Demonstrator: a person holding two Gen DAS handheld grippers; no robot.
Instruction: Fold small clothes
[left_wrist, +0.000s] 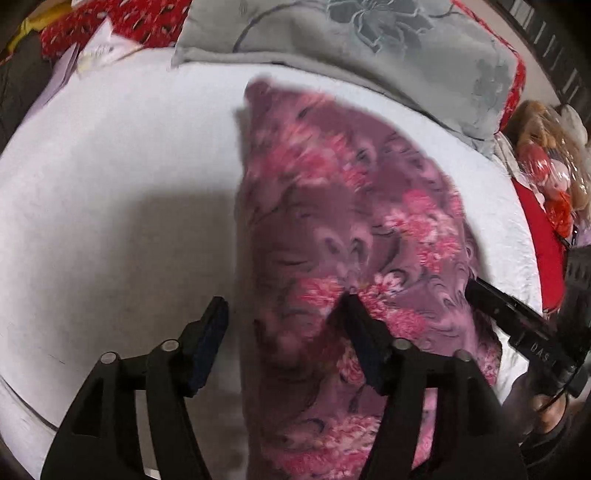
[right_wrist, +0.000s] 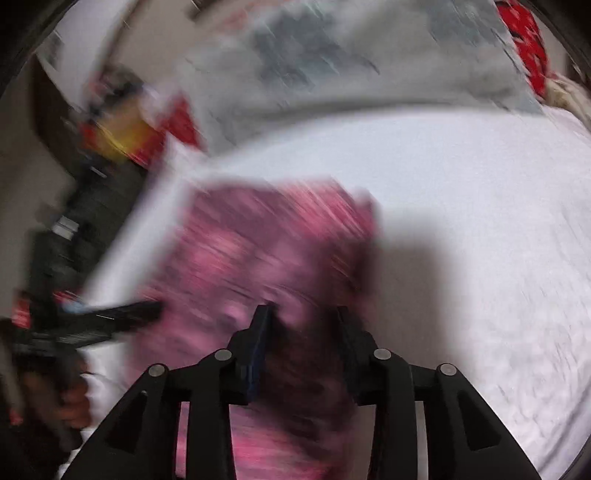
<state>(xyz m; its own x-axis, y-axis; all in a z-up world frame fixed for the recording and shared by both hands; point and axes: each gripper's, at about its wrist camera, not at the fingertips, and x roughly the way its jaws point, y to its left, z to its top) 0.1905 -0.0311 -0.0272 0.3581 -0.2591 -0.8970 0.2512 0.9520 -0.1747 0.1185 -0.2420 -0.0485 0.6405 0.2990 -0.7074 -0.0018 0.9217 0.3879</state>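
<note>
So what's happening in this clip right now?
A person with a gripper in each hand is folding a pink floral garment on a white sheet. The left gripper stands open, one finger over the sheet and one over the cloth, pinching nothing. The right gripper hangs over the garment's near part; that view is blurred, so its grip cannot be told. A grey pillow lies behind.

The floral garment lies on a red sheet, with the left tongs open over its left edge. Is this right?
Not quite. The sheet under the floral garment is white, not red, as the left wrist view shows. The left tongs are indeed open over its left edge.
</note>
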